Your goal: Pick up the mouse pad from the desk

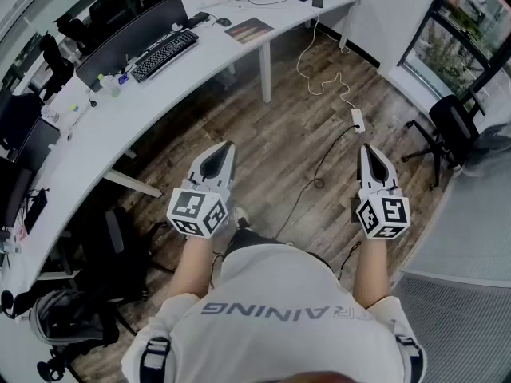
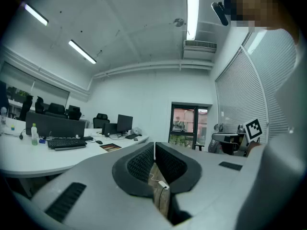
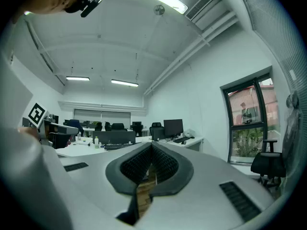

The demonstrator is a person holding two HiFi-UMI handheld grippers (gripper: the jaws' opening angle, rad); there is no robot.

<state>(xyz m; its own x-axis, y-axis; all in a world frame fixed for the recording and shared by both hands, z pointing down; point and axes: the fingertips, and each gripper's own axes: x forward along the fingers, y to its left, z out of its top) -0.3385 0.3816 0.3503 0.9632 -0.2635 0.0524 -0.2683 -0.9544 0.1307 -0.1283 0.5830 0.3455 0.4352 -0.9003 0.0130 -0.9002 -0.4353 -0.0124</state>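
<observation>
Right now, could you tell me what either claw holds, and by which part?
Nothing is held: left claw and right claw are shut on nothing; the mouse pad lies on the desk.

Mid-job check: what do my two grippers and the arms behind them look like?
The left gripper and right gripper are pale grey tapered shells with dark ribbed pads, each carrying a white cube printed with black square markers. No cables show on them. The forearms are bare below a white short-sleeved T-shirt with grey lettering.
</observation>
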